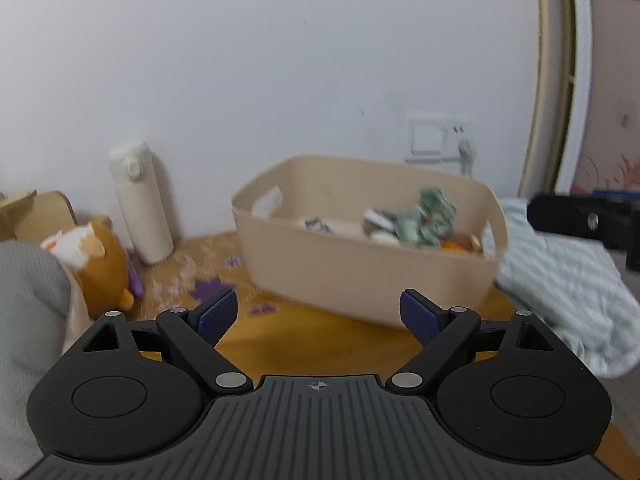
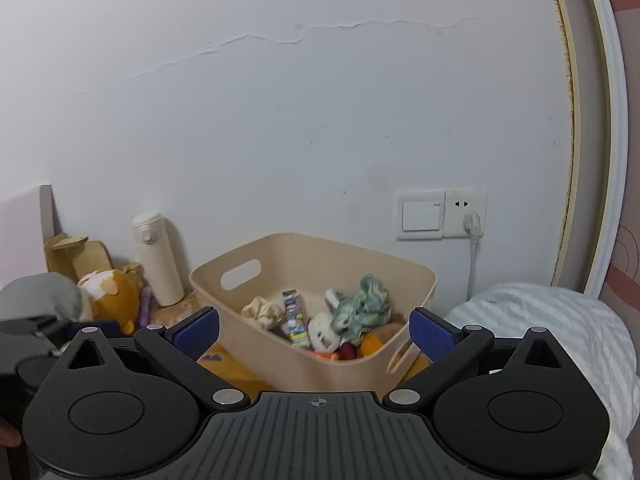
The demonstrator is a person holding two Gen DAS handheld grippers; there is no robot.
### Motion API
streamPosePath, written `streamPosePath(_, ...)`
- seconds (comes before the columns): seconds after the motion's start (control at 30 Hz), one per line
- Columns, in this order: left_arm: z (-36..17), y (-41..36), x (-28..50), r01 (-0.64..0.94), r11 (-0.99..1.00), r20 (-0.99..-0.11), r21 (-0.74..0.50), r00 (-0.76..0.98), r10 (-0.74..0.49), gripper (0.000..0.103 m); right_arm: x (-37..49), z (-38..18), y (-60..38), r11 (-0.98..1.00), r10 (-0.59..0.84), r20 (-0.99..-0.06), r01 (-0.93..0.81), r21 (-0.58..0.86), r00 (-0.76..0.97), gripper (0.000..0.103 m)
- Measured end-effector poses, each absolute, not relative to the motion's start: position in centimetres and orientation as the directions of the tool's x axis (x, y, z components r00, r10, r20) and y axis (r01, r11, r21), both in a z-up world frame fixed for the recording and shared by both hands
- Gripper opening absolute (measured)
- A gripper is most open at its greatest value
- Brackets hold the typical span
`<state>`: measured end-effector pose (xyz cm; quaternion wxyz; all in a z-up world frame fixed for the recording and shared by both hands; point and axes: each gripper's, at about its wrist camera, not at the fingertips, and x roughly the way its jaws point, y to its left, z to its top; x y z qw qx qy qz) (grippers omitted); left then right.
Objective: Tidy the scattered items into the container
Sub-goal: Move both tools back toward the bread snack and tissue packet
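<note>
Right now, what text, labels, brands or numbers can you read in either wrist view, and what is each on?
No text is readable in either view.
Snack packet in the beige basket: printed colours, too small and blurred to read.
White flask: no marking seen.
Wall switch: a small mark, illegible.

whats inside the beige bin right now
The beige bin holds a crumpled green cloth, a cream fabric wad, a printed snack packet, a white plush and something orange. Whatever lies under the pile is covered.
</note>
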<state>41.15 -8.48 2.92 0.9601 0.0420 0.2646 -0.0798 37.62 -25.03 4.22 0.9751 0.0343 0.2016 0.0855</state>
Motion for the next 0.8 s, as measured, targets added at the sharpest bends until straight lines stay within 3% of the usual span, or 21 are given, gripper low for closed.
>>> streamPosePath(0.47, -2.0, -5.4, 34.2, 0.047, 0.99, -0.59, -0.135, 0.799, -0.119, 0.09, 32.4, -0.8, -23.9, 0.975, 0.224, -0.465, -0.194, 0.113, 0.857, 0.103)
streamPosePath(0.8, -4.7, -4.8, 31.5, -0.007, 0.987, -0.634, -0.158, 0.767, -0.096, 0.09, 32.1, -5.4, -22.2, 0.969, 0.242, -0.562, -0.221, 0.107, 0.791, 0.103)
